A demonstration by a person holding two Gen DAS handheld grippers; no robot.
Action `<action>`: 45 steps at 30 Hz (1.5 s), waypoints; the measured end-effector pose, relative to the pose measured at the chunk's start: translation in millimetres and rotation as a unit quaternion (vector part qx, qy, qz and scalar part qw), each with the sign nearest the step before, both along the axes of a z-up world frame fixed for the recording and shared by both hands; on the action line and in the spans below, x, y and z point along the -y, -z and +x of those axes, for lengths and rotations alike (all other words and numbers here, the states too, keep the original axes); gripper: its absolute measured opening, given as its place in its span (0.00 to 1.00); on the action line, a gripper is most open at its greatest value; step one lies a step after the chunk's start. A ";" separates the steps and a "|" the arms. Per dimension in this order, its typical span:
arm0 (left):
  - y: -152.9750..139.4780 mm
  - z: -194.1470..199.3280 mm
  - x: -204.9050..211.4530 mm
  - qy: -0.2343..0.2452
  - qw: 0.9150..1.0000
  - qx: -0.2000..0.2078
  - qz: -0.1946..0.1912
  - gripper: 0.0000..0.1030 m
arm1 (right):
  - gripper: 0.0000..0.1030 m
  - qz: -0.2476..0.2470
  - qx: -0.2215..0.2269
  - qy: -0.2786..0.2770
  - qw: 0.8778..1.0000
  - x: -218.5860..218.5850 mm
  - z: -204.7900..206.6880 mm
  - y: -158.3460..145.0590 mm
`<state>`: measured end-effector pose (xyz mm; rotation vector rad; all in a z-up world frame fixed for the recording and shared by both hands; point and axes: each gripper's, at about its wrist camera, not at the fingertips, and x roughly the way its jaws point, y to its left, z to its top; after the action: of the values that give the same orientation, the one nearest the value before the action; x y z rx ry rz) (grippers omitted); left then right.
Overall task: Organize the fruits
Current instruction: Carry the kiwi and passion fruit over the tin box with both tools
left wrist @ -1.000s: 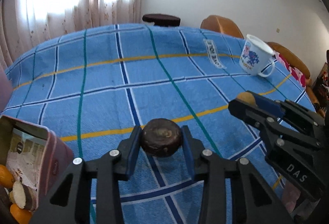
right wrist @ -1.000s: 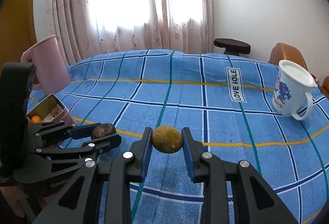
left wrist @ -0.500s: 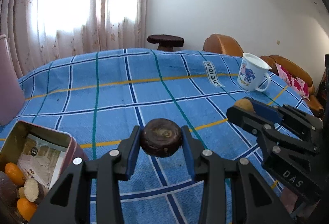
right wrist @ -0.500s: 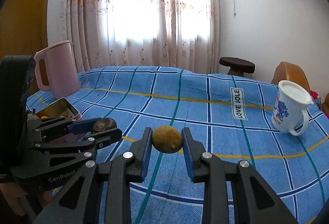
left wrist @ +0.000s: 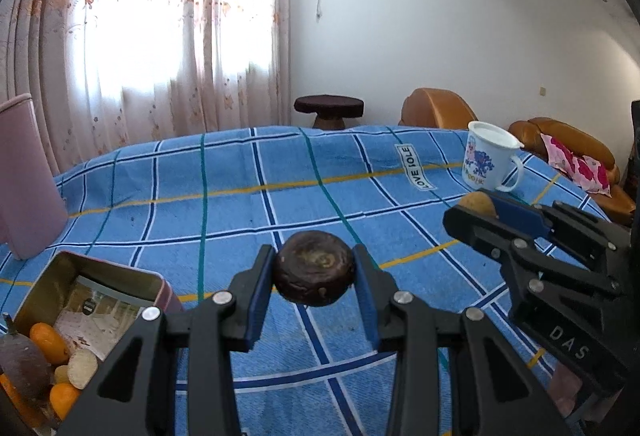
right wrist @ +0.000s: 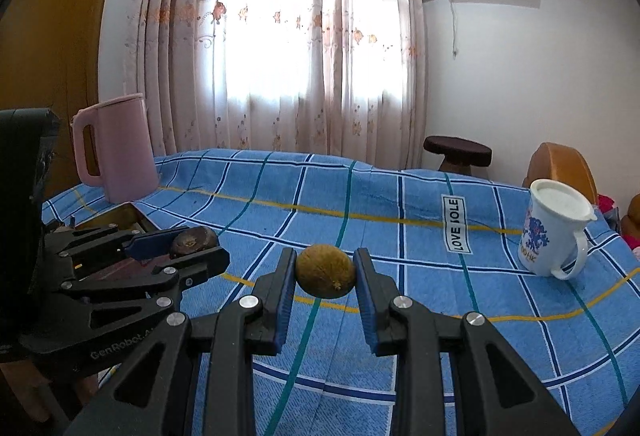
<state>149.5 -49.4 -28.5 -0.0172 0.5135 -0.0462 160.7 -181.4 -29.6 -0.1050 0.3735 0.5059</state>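
Left claw (left wrist: 314, 278) clamped on a dark round fruit (left wrist: 314, 273) and right claw (right wrist: 325, 276) on a brown fruit (right wrist: 325, 271), both above the worktop (left wrist: 240, 204); tin (left wrist: 96, 278) already holds several, two remain.

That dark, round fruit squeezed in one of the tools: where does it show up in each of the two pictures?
Left wrist view: the dark round fruit sits centre, clamped between that tool's own jaws.
Right wrist view: the same fruit shows at the left, side-on, in the other tool's jaws.
Shared landmark: the white mug on the blue checked cloth, at the right in both.
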 end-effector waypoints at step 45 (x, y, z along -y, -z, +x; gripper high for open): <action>-11.2 -69.1 -46.4 -0.026 0.999 0.043 -0.008 0.39 | 0.30 -0.008 0.030 -0.074 0.997 -61.9 -50.4 -5.8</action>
<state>80.4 -2.9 -17.3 -0.0450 0.4270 0.0003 110.3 -119.5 -23.8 -0.1636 0.3121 0.6456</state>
